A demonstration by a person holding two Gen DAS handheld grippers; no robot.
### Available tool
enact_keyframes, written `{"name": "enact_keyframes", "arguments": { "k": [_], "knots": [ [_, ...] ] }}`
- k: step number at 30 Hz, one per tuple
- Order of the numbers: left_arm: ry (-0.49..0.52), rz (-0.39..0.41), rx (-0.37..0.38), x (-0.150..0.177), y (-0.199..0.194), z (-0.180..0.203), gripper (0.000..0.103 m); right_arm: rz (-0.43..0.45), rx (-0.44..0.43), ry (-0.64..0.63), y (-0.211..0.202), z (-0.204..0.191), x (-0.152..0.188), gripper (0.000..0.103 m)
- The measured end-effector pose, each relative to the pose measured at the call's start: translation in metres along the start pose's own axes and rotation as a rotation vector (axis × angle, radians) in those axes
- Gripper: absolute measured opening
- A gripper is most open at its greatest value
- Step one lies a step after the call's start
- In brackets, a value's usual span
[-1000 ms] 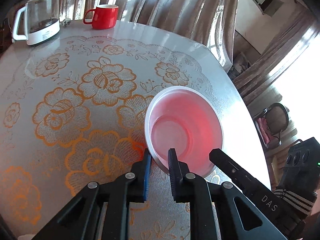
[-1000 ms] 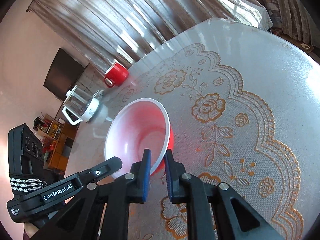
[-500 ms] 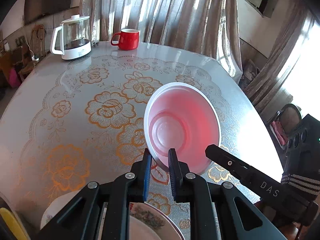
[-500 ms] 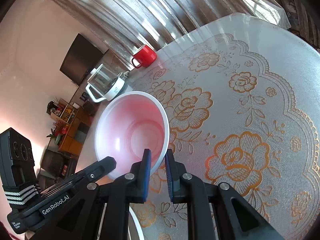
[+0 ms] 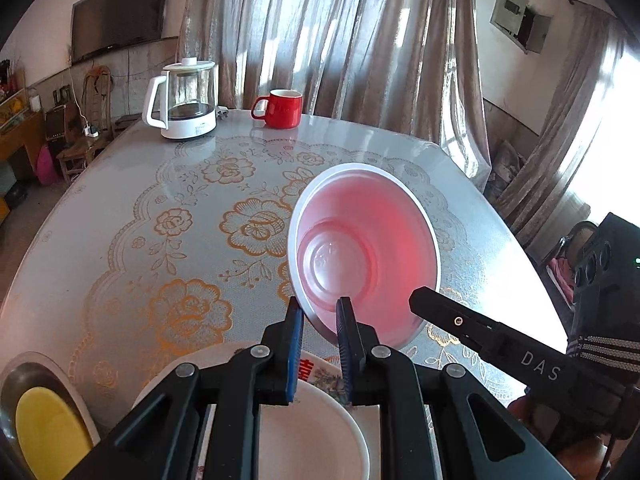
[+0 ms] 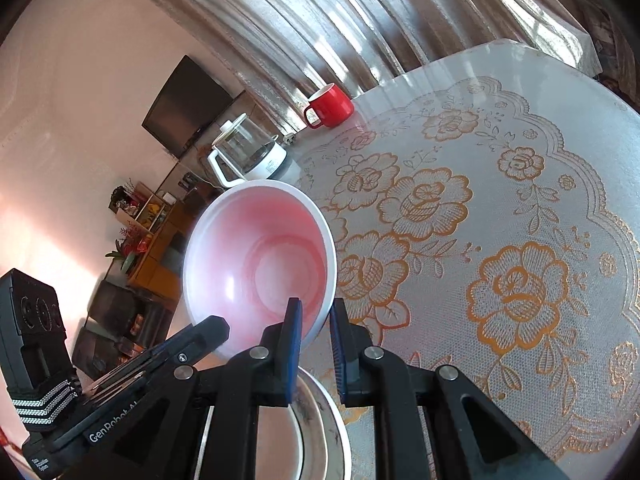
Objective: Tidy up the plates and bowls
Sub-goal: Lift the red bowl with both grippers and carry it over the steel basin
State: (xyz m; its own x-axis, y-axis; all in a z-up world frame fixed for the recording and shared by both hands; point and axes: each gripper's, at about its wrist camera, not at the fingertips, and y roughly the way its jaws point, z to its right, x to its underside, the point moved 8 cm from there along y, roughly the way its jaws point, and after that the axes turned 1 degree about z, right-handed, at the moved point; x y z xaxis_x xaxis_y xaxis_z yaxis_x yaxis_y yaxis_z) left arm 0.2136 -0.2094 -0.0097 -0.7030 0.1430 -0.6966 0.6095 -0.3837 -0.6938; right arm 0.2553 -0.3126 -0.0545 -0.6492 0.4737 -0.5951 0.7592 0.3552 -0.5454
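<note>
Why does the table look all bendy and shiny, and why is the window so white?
Left wrist view: the fisheye lens curves the table edge, sunlight glares off its far end, and the window at right is blown out white. Right wrist view: same bending, and the curtains glow with backlight.

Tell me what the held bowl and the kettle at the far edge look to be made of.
Bowl: probably thin plastic, smooth and semi-glossy; light glows pink through its white wall. Kettle: clear glass body, by its see-through look, with a glossy white handle and base, likely plastic.

Bowl [image 5: 364, 248] carried back above white plate [image 5: 312, 436].
</note>
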Motion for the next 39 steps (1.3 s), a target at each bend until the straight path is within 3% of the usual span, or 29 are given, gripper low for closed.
{"name": "enact_keyframes", "arguments": {
  "k": [39],
  "knots": [
    [-0.108, 0.081, -0.051, 0.056, -0.073, -0.082, 0.017, -0.079, -0.080, -0.127, 0.010, -0.094, 0.069, 0.013]
  ]
}}
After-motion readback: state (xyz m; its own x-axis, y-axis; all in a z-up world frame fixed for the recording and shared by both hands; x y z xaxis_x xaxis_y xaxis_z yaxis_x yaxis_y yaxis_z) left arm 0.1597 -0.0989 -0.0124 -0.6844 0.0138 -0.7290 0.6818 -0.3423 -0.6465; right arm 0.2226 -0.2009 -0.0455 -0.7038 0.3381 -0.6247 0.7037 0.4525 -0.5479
